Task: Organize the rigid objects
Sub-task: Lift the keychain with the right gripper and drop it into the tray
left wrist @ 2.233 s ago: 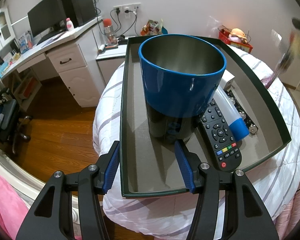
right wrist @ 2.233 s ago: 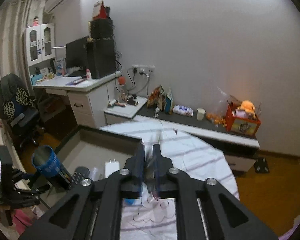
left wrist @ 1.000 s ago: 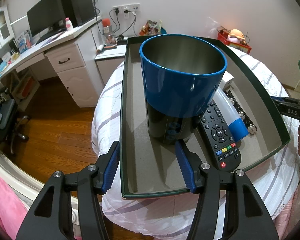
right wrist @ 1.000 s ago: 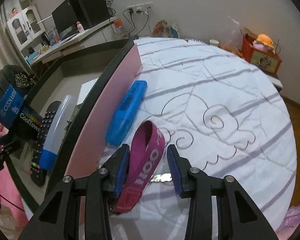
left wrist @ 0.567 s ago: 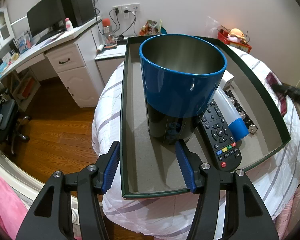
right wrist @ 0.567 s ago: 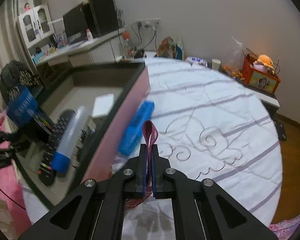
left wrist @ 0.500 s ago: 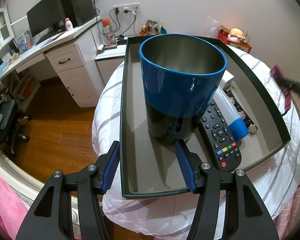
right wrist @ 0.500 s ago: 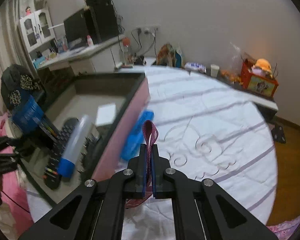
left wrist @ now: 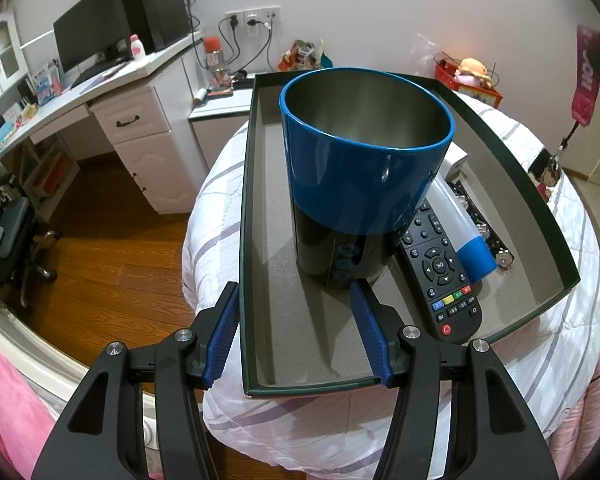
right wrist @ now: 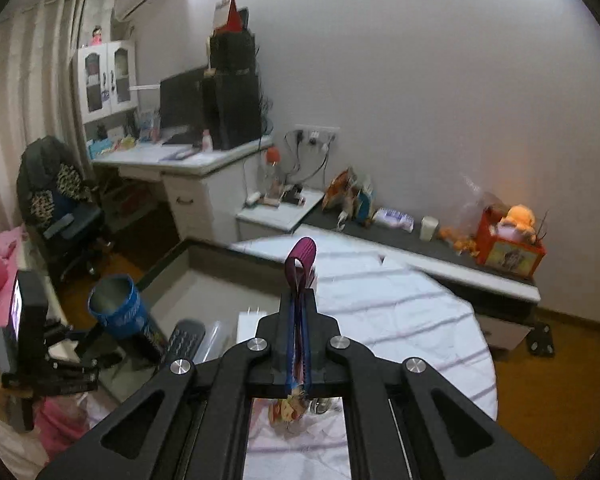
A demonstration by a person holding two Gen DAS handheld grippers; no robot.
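Observation:
A dark-rimmed tray (left wrist: 512, 160) lies on the white quilted bed. In it stand a blue steel cup (left wrist: 364, 168), a black remote (left wrist: 444, 276), a clear tube with a blue cap (left wrist: 460, 224) and a white box (left wrist: 454, 160). My left gripper (left wrist: 296, 332) is open, its jaws just in front of the cup's base, over the tray's near end. My right gripper (right wrist: 299, 320) is shut on a magenta lanyard (right wrist: 300, 260) and holds it up in the air above the bed. In the left wrist view the lanyard (left wrist: 586, 76) hangs at the far right with a keychain charm (left wrist: 548, 176) dangling below.
A white desk (left wrist: 112, 92) with a monitor stands to the left over wooden floor. A low shelf along the wall holds a red box with a plush toy (right wrist: 508, 240). An office chair (right wrist: 60, 208) stands at the left. The bed's quilt (right wrist: 400, 312) spreads right of the tray.
My right gripper closed on the magenta lanyard lying on the quilt beside the tray and lifted it high above the bed. My left gripper and the cup have stayed still.

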